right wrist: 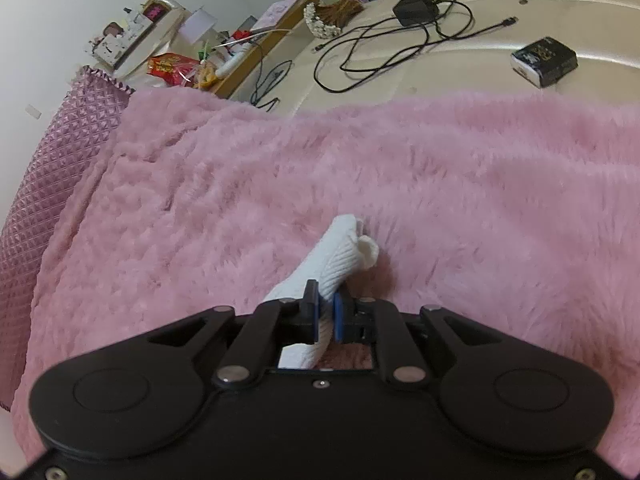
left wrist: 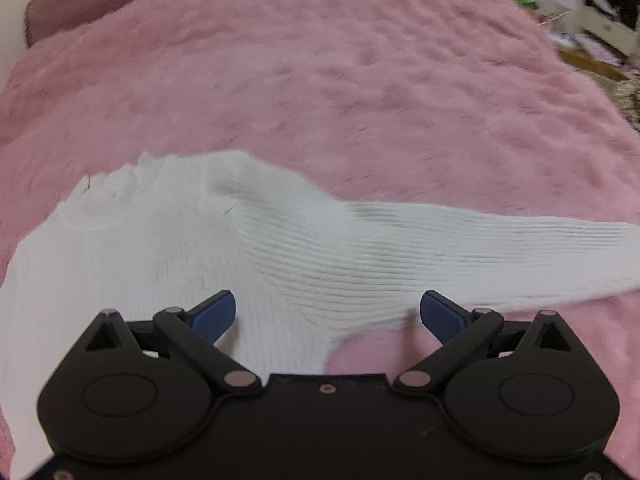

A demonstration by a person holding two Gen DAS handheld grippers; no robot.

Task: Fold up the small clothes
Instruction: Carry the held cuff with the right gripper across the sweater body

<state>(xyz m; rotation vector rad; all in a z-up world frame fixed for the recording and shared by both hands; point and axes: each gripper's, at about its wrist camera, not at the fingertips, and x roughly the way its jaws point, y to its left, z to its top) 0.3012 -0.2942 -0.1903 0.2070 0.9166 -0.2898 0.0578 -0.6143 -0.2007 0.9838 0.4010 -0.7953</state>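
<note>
A small white ribbed knit top [left wrist: 168, 248] lies on the fluffy pink blanket [left wrist: 360, 92], its neckline at the upper left and one long sleeve [left wrist: 500, 252] stretched out to the right. My left gripper [left wrist: 327, 312] hovers just over the garment near the underarm, blue pads spread wide and nothing between them. In the right wrist view my right gripper [right wrist: 326, 306] is shut on the sleeve's end [right wrist: 340, 252], and the white cuff sticks out past the blue pads onto the pink blanket [right wrist: 440, 184].
A purple quilted pillow [right wrist: 52, 184] lies at the blanket's left edge. Beyond the blanket, a pale surface holds a black charger with tangled cables [right wrist: 412, 12] and a dark small box [right wrist: 544, 62]. Cluttered shelves and a snack bag [right wrist: 172, 68] stand further back.
</note>
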